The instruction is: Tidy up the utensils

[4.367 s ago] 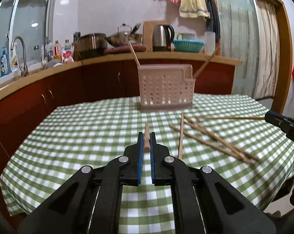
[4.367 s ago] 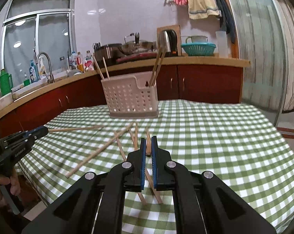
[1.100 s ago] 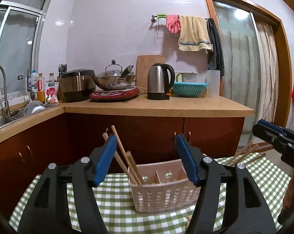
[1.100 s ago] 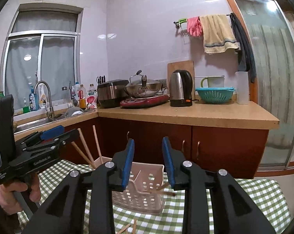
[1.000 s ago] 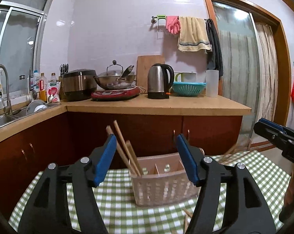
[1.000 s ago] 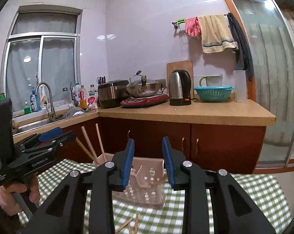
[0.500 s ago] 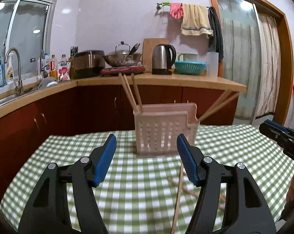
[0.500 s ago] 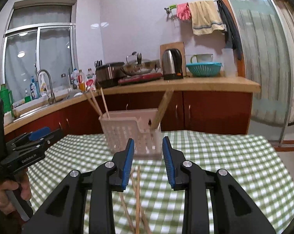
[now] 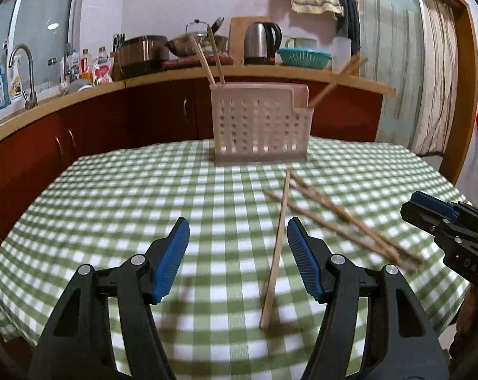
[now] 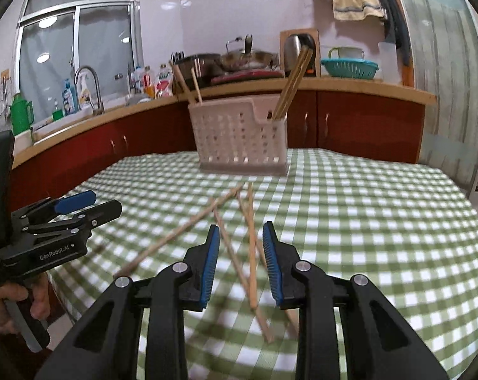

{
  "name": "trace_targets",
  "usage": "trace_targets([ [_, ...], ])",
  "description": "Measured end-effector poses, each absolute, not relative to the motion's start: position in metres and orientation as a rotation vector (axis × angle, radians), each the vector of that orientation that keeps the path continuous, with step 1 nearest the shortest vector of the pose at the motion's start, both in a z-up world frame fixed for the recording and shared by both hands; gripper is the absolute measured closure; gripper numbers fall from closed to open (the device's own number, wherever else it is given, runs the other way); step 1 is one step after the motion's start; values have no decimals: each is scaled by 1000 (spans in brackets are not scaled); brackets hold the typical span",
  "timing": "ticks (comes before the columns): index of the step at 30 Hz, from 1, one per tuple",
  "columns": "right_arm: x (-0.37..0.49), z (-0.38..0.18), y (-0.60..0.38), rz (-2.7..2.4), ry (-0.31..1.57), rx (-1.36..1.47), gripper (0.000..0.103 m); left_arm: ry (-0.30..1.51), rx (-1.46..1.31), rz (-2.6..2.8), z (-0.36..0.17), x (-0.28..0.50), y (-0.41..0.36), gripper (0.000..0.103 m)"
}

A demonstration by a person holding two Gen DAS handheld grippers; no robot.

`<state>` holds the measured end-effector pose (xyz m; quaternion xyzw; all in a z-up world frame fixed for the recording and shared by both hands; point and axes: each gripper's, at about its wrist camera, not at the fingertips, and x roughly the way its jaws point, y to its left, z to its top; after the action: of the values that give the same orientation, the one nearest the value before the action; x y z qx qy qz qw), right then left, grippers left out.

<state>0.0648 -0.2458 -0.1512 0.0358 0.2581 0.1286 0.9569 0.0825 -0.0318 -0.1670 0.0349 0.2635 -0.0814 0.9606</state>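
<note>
Fingers [image 10: 211, 262] closing (nothing gripped), four loose chopsticks [image 10: 252, 247], one basket [image 10: 239, 137]

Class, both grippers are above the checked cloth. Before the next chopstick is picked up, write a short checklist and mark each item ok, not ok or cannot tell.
1. Left gripper empty, jaws wide: ok.
2. Right gripper empty, jaws closing, pressing nothing: ok.
3. Loose chopsticks on the tablecloth ahead of it: ok.
4. Basket upright, chopsticks already in both ends: ok.
5. One chopstick singled out for the left gripper: ok.
6. Right gripper's target lying clear of the others: not ok, they cross.
</note>
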Motion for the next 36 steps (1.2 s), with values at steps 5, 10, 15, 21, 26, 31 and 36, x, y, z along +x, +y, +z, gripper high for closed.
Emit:
trace_targets([
  [5, 63, -168, -245, 259, 577, 72, 79, 586, 60, -165, -187, 80, -30, 43],
  [10, 64, -184, -245, 255, 628, 87, 82, 617, 55, -167, -197, 81, -28, 48],
  [15, 66, -190, -247, 248, 651, 92, 84, 635, 62, -177, -205, 81, -29, 54],
  [21, 67, -194, -248, 247, 669, 97, 90, 651, 60, -185, -211, 83, -31, 57],
  [26, 69, -194, -248, 246, 673, 100, 96, 658, 58, -196, -214, 85, -32, 62],
  [31, 69, -189, -249, 241, 660, 99, 96, 651, 89, -223, -215, 85, -37, 87],
  [36, 67, -183, -251, 235, 642, 100, 96, 650, 105, -241, -214, 83, -40, 95],
])
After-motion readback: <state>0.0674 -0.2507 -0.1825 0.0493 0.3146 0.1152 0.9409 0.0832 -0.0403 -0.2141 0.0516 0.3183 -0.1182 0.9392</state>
